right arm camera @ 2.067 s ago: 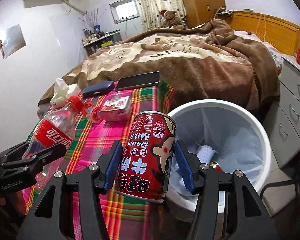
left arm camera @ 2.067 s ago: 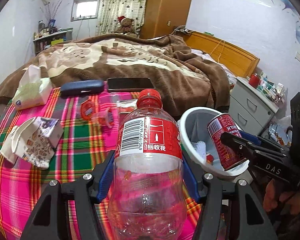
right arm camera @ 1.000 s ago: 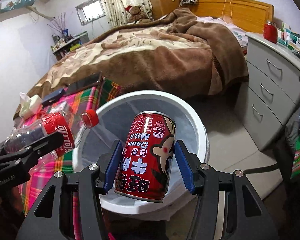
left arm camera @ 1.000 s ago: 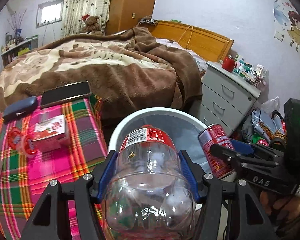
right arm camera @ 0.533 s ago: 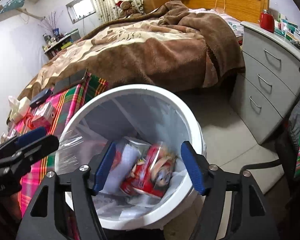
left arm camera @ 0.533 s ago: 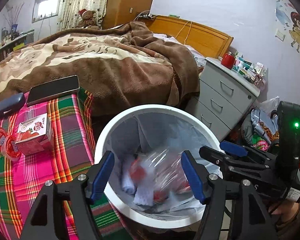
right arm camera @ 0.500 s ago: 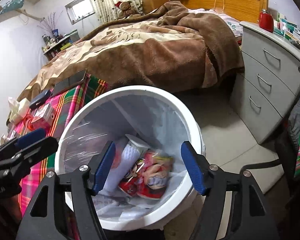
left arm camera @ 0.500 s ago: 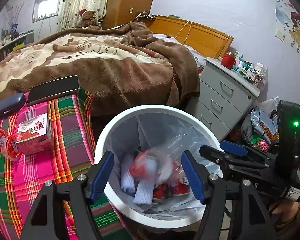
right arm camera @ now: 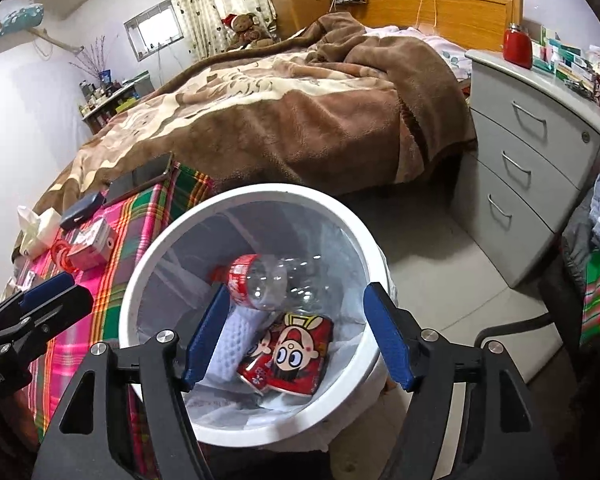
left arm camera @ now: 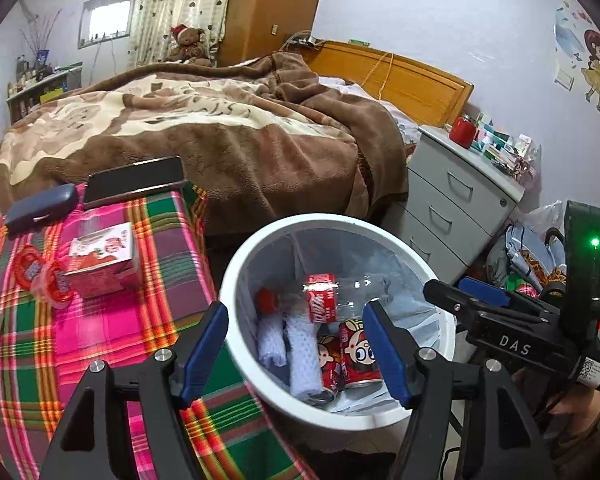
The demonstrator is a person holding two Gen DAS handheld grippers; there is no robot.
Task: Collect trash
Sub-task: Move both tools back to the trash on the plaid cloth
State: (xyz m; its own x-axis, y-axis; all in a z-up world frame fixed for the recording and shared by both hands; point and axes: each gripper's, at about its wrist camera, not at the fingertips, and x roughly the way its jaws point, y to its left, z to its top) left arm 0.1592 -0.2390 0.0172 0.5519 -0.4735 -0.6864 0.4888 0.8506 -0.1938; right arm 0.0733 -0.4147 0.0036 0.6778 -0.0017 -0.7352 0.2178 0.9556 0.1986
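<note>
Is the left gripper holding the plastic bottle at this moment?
No, the left gripper is open and empty; the plastic bottle lies inside the white bin.

I count one bin (right arm camera: 374, 264), holding one bottle (right arm camera: 276, 282), two cans (left arm camera: 346, 354) and two white foam sleeves (left arm camera: 300, 354).

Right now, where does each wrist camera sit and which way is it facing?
Left wrist: on the left gripper, above the bin's plaid-cloth side, looking down into the white bin; its open jaws and the right gripper show.
Right wrist: on the right gripper, over the bin, facing the bed; its open jaws and the left gripper show.
Shared: bin, plastic bottle, milk cans.
</note>
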